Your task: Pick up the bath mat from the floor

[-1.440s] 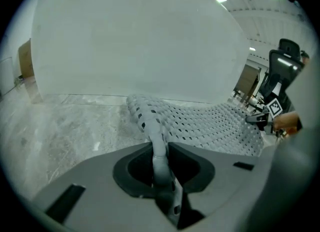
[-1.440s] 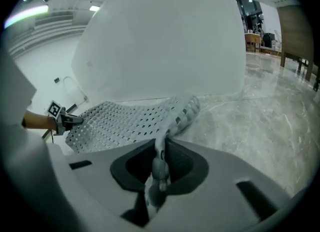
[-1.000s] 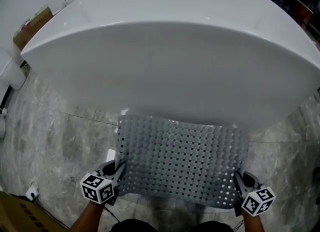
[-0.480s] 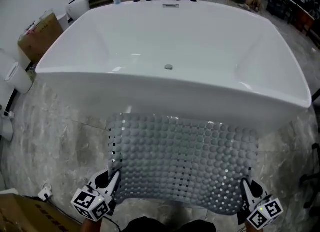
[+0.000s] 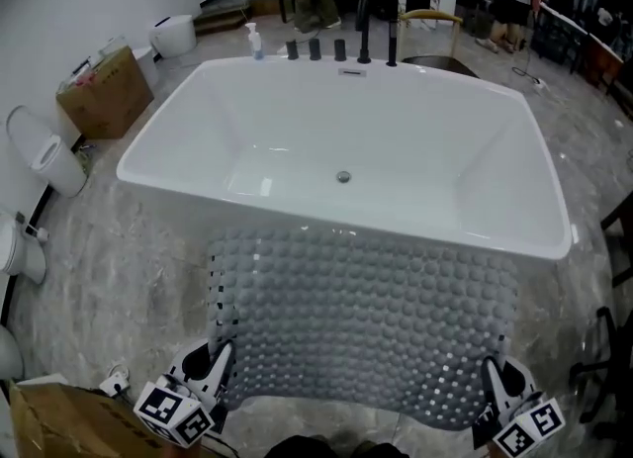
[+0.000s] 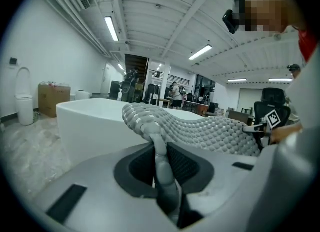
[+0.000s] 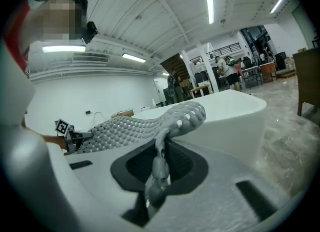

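A grey bath mat (image 5: 366,318) with rows of round bumps and small holes hangs spread out in the air in front of the white bathtub (image 5: 346,149). My left gripper (image 5: 220,367) is shut on the mat's near left corner, and the mat's edge (image 6: 160,151) runs between its jaws. My right gripper (image 5: 492,379) is shut on the near right corner, with the mat's edge (image 7: 161,161) pinched in its jaws. The mat (image 6: 200,128) sags between both grippers, and its far edge lies close to the tub's near wall.
Marble floor tiles (image 5: 129,268) lie around the tub. A cardboard box (image 5: 104,90) and white toilets (image 5: 45,164) stand at the left. Taps and a bottle (image 5: 255,41) line the tub's far rim. Another box (image 5: 49,421) sits at the near left.
The view has lifted, so the tub's inside now shows. The mat has risen and spread wider between both grippers, which stay shut on its near corners.
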`<state>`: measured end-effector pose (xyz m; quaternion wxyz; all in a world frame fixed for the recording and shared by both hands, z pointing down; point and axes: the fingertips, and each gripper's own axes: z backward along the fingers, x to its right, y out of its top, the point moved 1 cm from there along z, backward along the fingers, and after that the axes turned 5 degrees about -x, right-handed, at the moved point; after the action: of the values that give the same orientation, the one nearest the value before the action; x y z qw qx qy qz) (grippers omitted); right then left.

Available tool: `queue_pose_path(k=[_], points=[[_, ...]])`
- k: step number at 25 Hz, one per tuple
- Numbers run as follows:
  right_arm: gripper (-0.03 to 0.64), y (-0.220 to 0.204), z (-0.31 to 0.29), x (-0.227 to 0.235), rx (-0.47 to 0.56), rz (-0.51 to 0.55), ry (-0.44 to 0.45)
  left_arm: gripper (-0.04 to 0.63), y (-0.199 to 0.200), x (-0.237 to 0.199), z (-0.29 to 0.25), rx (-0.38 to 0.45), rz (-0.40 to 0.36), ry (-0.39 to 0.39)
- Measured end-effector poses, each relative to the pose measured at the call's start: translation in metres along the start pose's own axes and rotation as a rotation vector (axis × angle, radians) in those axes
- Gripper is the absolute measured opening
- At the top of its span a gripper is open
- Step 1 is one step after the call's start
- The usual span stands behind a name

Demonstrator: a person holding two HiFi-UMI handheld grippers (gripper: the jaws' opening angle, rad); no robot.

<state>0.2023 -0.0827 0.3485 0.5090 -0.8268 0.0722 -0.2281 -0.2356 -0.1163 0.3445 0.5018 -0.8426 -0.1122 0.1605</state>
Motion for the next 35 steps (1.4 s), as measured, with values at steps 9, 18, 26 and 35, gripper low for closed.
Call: queue_pose_path(k=[9, 18, 26, 35], points=[[0.046, 0.135, 0.078, -0.071, 0.083, 0.026, 0.016, 0.058, 0.128, 0.022, 0.104, 0.078, 0.003, 0.021], [0.046, 0.229, 0.152, -0.134, 0.164, 0.033, 0.021, 0.057, 0.229, 0.037, 0.189, 0.155, -0.022, -0.017], [0.046, 0.288, 0.222, -0.165, 0.256, 0.086, 0.055, 0.057, 0.287, 0.061, 0.253, 0.233, -0.038, -0.050], [0.046, 0.302, 0.257, -0.177, 0.318, 0.104, 0.066, 0.057, 0.314, 0.077, 0.288, 0.315, -0.061, -0.077]])
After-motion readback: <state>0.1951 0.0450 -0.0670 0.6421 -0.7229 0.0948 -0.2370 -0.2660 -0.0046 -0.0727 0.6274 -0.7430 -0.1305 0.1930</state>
